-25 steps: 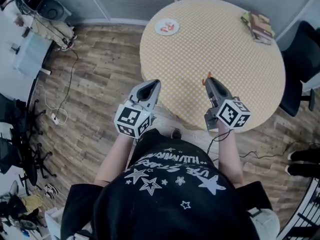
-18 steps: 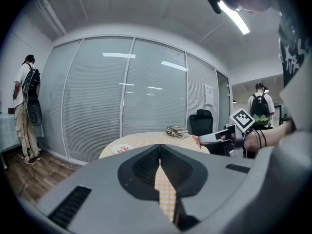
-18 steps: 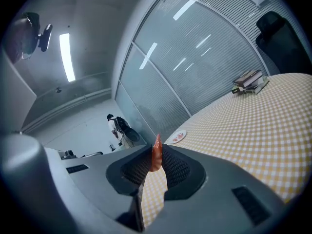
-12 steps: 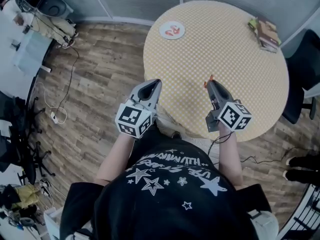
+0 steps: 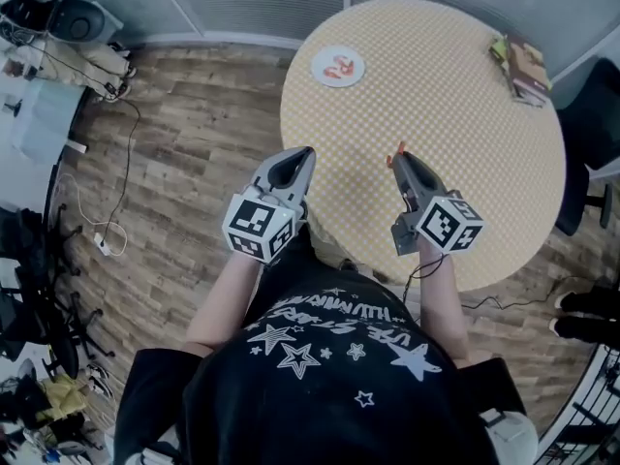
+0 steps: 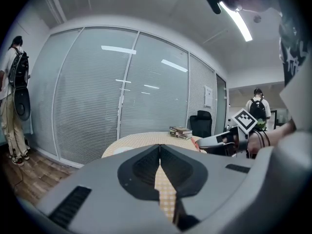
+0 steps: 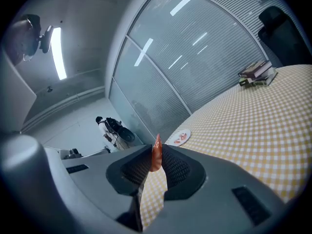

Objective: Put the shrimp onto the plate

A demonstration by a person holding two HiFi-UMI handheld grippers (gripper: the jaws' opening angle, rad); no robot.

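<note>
Bright ceiling light, fisheye-warped edges

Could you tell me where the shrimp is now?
In the right gripper view, the shrimp is pinched between the right gripper's jaws, over the table's near side, well short of the plate.

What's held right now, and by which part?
The right hand-held gripper pinches the shrimp by its lower part; its pointed end sticks out past the jaws. The left hand-held gripper is shut, empty.

Most of shrimp [image 7: 157, 144] hidden btwn right gripper [image 7: 155, 156] jaws, only tip poking out; red bits [image 5: 339, 68] on plate [image 5: 323, 58] too small to ID; chair [image 5: 593, 134] cut off by head view's right edge.
</note>
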